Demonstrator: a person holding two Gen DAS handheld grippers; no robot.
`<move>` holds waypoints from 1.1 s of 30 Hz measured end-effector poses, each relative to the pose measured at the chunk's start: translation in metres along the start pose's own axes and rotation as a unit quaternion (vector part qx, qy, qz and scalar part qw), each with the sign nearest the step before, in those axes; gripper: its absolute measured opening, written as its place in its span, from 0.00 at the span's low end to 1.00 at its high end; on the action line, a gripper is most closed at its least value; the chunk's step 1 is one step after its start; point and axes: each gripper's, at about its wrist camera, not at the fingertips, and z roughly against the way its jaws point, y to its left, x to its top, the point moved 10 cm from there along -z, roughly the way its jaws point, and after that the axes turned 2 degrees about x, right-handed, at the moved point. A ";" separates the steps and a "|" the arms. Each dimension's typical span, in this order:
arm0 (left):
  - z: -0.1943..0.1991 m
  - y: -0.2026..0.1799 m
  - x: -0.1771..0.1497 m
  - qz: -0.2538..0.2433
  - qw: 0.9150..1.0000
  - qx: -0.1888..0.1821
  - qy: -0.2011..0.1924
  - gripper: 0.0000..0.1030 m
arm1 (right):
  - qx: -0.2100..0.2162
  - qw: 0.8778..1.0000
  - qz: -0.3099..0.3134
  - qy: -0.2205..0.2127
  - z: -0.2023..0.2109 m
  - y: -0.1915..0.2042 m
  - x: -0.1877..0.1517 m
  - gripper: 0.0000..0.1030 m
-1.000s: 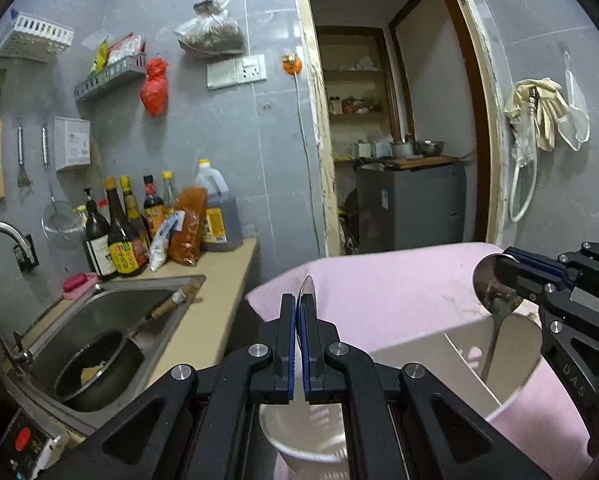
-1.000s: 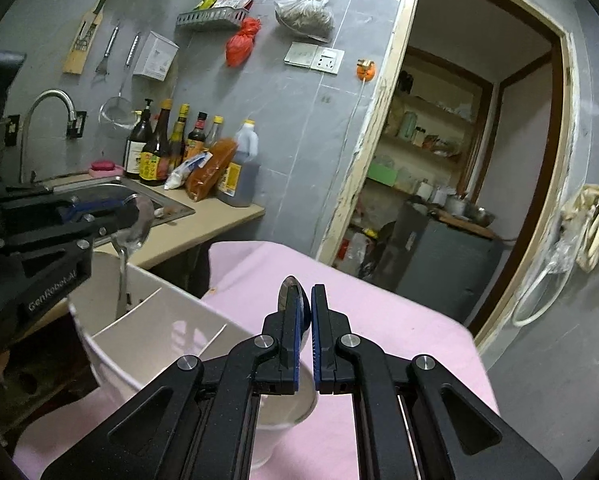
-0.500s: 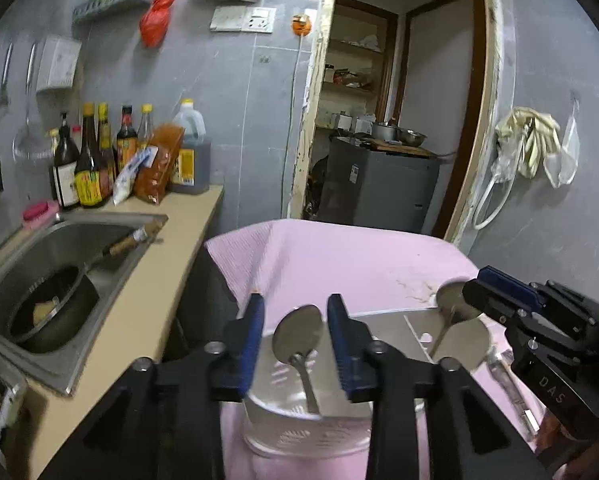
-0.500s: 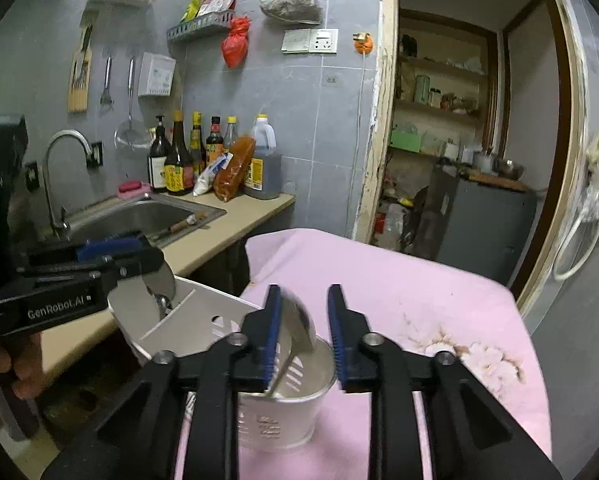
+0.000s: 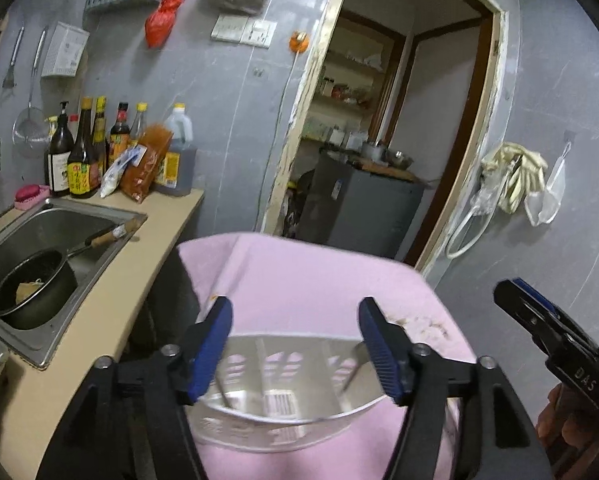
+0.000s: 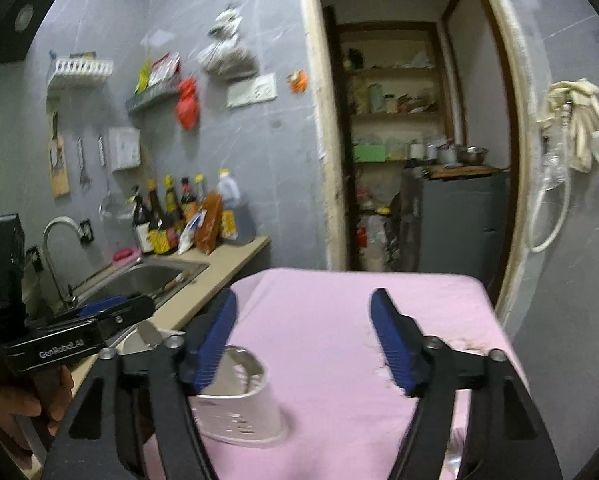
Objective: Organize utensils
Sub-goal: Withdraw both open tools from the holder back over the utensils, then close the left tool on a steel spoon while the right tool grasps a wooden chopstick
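At the left, a dark pot [image 5: 33, 288] with a wooden handle sat in the steel sink [image 5: 59, 224], with something pale in its bottom. To the right of the counter, the white perforated utensil holder [image 5: 283, 400] stood on the pink cloth [image 5: 307, 276] near its front edge, split by inner dividers into compartments; thin metal utensil handles [image 5: 349, 376] leaned inside it, one toward the left compartment and one toward the right, though blur hid what kind they were. In the right wrist view a spoon bowl [image 6: 149, 334] showed above the holder's left rim. The left gripper [image 5: 295, 344] hung directly above the holder with its blue-padded fingers spread wide and nothing between them, the holder showing through the gap. The right gripper [image 6: 305, 340] was likewise wide apart and empty, positioned above the cloth to the right of the holder, its left finger overlapping the holder's right side in its own view. A brownish stain [image 5: 427, 326] marked the cloth near its right edge. Around it lay a small grey-tiled kitchen: sauce bottles [image 5: 83, 152] lined the back of the beige counter [image 5: 111, 292], a red bag [image 5: 163, 18] and a wire shelf hung on the wall, an open doorway [image 5: 383, 120] led to a pantry with shelves and a grey cabinet, and pale gloves [image 5: 515, 174] hung on the right wall.
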 end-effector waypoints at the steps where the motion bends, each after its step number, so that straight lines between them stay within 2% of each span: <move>1: 0.003 -0.006 0.002 0.001 1.000 -0.002 -0.005 0.70 | -0.008 1.000 -0.003 -0.006 0.006 -0.010 0.003 0.76; 3: 0.008 -0.020 0.005 0.002 1.000 -0.004 -0.017 0.76 | -0.019 1.000 -0.011 -0.015 0.018 -0.028 0.007 0.87; 5: 0.012 -0.035 0.007 0.000 1.000 -0.002 -0.030 0.87 | -0.032 0.999 -0.016 -0.023 0.029 -0.045 0.010 0.91; 8: 0.017 -0.060 0.008 -0.006 0.999 0.004 -0.052 0.96 | -0.051 0.998 -0.021 -0.024 0.044 -0.075 0.008 0.97; 15: 0.019 -0.116 -0.011 -0.040 0.997 0.016 -0.066 0.98 | -0.076 0.997 -0.013 -0.012 0.064 -0.128 -0.005 0.98; 23: 0.010 -0.160 -0.046 -0.056 0.996 0.034 -0.058 0.98 | -0.077 0.997 0.000 0.015 0.066 -0.170 -0.036 0.98; 27: 0.000 -0.171 -0.063 -0.070 0.995 0.049 -0.046 0.98 | -0.076 0.996 -0.002 0.041 0.056 -0.186 -0.057 0.98; 33: -0.025 -0.179 -0.087 -0.087 0.995 0.047 0.003 0.98 | -0.056 0.993 -0.023 0.100 0.030 -0.202 -0.094 0.98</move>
